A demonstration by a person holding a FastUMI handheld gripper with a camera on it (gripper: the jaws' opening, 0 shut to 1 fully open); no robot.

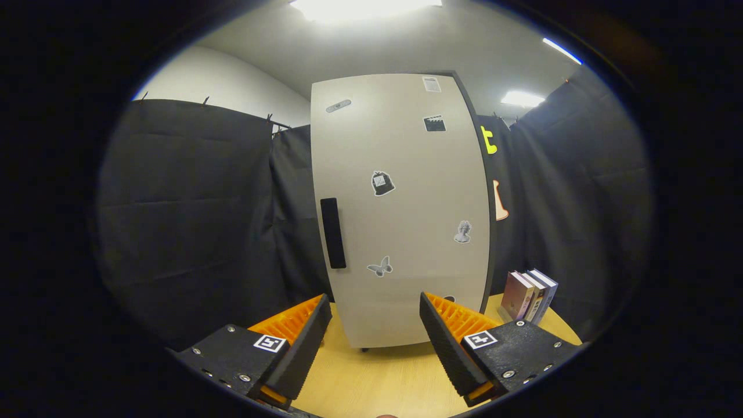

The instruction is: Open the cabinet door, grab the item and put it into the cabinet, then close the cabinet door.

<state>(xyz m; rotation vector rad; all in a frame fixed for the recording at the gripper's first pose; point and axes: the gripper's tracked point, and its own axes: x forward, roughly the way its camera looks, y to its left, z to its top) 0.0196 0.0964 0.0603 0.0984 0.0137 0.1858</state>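
Gripper (376,337) status: its 2 fingers stand wide apart with nothing between them, level above the wooden table (383,377) and aimed straight at the cabinet (400,215).

Cabinet: it stands upright on the table just ahead of the fingers. Its door (406,174) is closed. The black handle (333,233) is a vertical bar near the door's left edge, ahead of and above the left finger (302,342). Several stickers mark the door face.

Item: a small row of books (529,296) stands upright on the table to the right of the cabinet, beyond the right finger (450,342). These are judged to be the item to store.

Risks:
1. The handle sits off the gripper's centre line. A straight advance would likely drive the fingers into the bare door face rather than around the handle.
2. A shallow hold on the slim handle could slip when pulling.
3. A hard pull may drag or tip the cabinet.

Pose: the gripper is held low, pointing forward with a slight upward tilt.
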